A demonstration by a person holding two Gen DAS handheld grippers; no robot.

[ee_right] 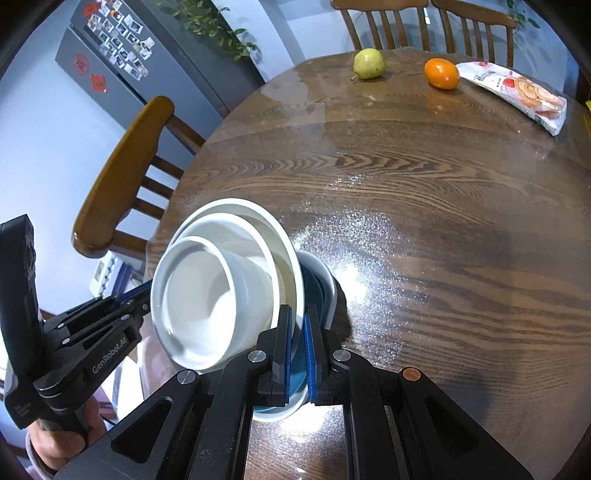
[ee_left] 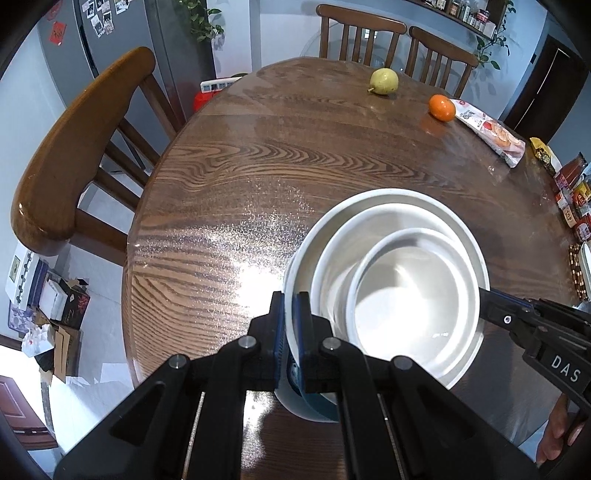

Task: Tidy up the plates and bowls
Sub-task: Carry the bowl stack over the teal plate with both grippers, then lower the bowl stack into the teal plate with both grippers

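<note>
**A:** How do your two grippers stand at this moment?

**B:** Both point steeply down to the table. My left gripper (ee_left: 290,332) has its jaws nearly together, and they pinch the near rim of the biggest white bowl (ee_left: 295,266). My right gripper (ee_right: 298,332) does the same on the opposite rim, jaws narrow, with the thin edge between the blue pads. In the right wrist view I see a hand (ee_right: 59,439) around the handle of the left gripper, low on the left.

**A:** And the bowls, where are they, which way do they face?

**B:** It is a stack of bowls (ee_right: 221,288), close to the near edge of the wooden table (ee_left: 240,166). Two smaller white bowls sit nested in the big one, and a blue-inside bowl (ee_right: 317,291) is under them. The openings face up but tilted, in the right wrist view they lean to the left. The stack is round, so I cannot give a long axis. I cannot tell if the bottom touches the table.

**A:** What lies further?

**B:** Well apart, at the far side, a green pear (ee_left: 384,81), then an orange (ee_left: 441,107), and just beside it a snack packet (ee_left: 491,133). Behind the table stand wooden chairs (ee_left: 358,33).
</note>
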